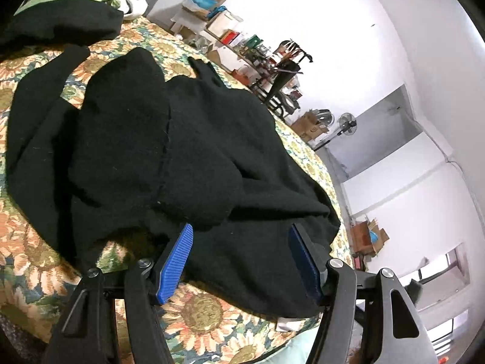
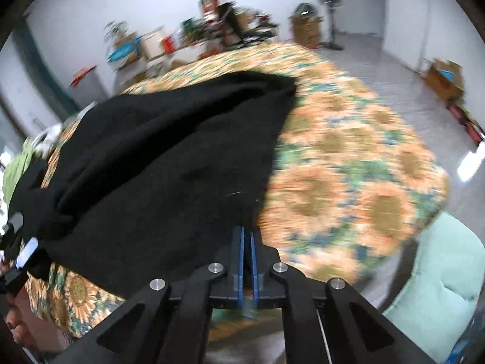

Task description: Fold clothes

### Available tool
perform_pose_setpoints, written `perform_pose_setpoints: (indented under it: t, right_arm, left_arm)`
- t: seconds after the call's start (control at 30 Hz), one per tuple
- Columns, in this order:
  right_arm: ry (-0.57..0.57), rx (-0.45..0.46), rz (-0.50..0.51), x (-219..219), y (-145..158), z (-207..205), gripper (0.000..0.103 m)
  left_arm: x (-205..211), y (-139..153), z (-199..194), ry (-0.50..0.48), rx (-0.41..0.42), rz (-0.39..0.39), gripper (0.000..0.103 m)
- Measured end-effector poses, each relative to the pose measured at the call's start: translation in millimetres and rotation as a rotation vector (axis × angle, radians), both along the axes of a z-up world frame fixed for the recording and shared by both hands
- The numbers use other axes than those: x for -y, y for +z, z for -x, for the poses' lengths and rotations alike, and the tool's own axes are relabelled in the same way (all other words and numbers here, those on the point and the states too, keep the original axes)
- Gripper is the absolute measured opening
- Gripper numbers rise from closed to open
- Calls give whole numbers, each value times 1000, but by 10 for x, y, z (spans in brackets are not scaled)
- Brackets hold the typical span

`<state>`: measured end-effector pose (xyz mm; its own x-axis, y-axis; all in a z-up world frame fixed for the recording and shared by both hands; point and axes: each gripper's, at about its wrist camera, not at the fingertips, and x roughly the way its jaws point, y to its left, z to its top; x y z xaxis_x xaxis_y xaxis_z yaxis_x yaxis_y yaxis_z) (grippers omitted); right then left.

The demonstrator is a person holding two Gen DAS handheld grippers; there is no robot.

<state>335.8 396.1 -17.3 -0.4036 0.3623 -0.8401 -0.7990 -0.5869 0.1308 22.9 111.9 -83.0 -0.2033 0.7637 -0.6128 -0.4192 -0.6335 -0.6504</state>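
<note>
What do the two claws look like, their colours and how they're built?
Both match. The left claw has black angular linkage arms joined by round silver pivot pins, and flat fingers faced with bright blue ribbed pads. The right claw shows the same black frame, silver pins and blue pads. No cables or markings are visible.

The room was bright, and the white wall (image 1: pixel 303 15) glared so much its details were washed out. The left picture was sharp. The right picture was smeared with blur, most of all on the flower cover (image 2: pixel 348 166). Both pictures bent round at the edges, with dark corners. The black cloth (image 1: pixel 151 151) showed few folds.
</note>
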Motion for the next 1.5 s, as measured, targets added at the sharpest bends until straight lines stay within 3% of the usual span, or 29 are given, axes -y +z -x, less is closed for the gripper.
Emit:
perform_pose_setpoints:
  t: [0.1, 0.2, 0.23, 0.27, 0.4, 0.47, 0.5, 0.6, 0.63, 0.67, 0.73, 0.83, 0.9, 1.07, 1.1, 1.2, 1.23, 1.33, 1.43, 1.5]
  right_arm:
    - [-84, 75, -32, -50, 0, -301, 1]
    - [-87, 90, -5, -27, -53, -448, 13]
    - [-57, 59, 26, 12, -65, -418, 33]
    - [-26, 28, 57, 52, -77, -389, 44]
    - [68, -95, 230, 137, -223, -40, 52]
    - [62, -117, 262, 90, -283, 85, 67]
    - [54, -124, 265, 46, -307, 149, 67]
    - [22, -127, 252, 13, -353, 277, 66]
    - [10, -123, 228, -17, -364, 303, 53]
    - [-2, -119, 205, -44, -375, 323, 29]
    - [-19, -106, 161, -66, -384, 287, 12]
    - [-16, -80, 130, 49, -312, 104, 4]
    - [-27, -57, 69, 161, -227, -119, 4]
    - [-88, -21, 78, 457, -276, -599, 5]
    - [-92, -4, 109, 479, -368, -627, 7]
    - [-151, 59, 145, 459, -511, -687, 44]
    - [-180, 34, 153, 396, -470, -714, 54]
    - [-227, -34, 140, 238, -293, -745, 58]
    - [-145, -36, -17, 178, 4, -502, 70]
    - [-75, -54, -60, 139, 123, -249, 71]
  left_arm:
    - [-51, -76, 9, 3, 37, 48, 66]
    - [-108, -176, 7, 5, 79, 93, 66]
    - [-127, -210, 6, 6, 93, 108, 66]
    - [-146, -244, 5, 7, 106, 123, 66]
    - [-95, -283, -36, 40, 123, 162, 66]
    - [-69, -280, -65, 51, 119, 186, 66]
    - [-62, -273, -73, 51, 116, 191, 66]
    - [-64, -255, -71, 34, 99, 188, 66]
    - [-66, -251, -68, 30, 99, 187, 66]
    - [-62, -247, -65, 26, 102, 182, 66]
    - [-56, -225, -75, 18, 101, 173, 66]
    - [-43, -158, -93, 2, 94, 161, 66]
    - [-15, -113, -71, -6, 99, 143, 66]
    - [-25, -83, -48, -50, 144, 103, 66]
    - [-26, -77, -56, -52, 139, 106, 66]
    - [8, -50, -80, -86, 149, 95, 66]
    - [20, -41, -88, -98, 153, 91, 66]
    - [129, 22, -30, -104, 183, 32, 66]
    - [222, 92, 62, -96, 202, -30, 66]
    - [245, 146, 112, -106, 207, -43, 66]
